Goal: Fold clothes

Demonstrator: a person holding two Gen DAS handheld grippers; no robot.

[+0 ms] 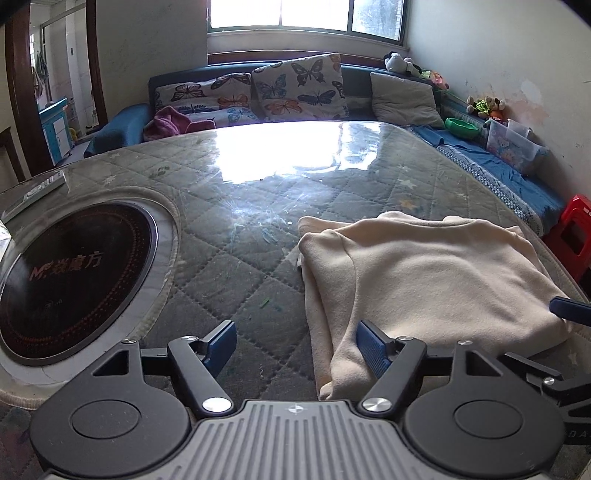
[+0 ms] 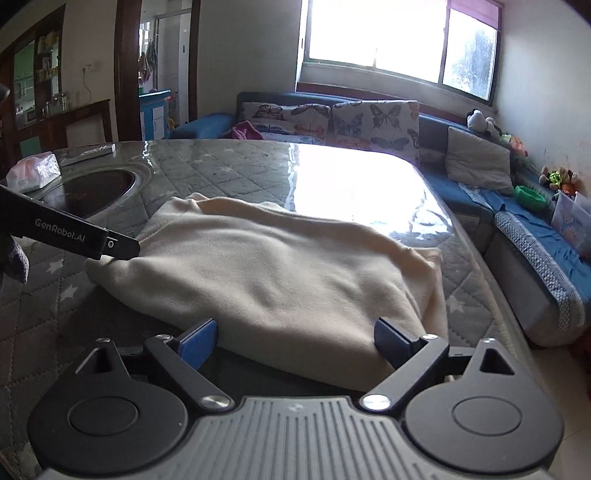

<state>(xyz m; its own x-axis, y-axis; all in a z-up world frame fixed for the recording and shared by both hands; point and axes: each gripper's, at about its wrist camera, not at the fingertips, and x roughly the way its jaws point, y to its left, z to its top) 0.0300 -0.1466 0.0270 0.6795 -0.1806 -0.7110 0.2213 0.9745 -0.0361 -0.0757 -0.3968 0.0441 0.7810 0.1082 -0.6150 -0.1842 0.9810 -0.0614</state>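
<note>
We hold the left tongs and right tongs spread, gripping nothing, at the folded cream sweater's near tabletop edge, ready to tidy it.

A home living room: cushioned sofa, soft toys, window.

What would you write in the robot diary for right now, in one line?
task: fold clothes | cream garment: folded, flat on table | left gripper: open, at garment's near-left edge | right gripper: open, at its near edge | holding: nothing
</note>
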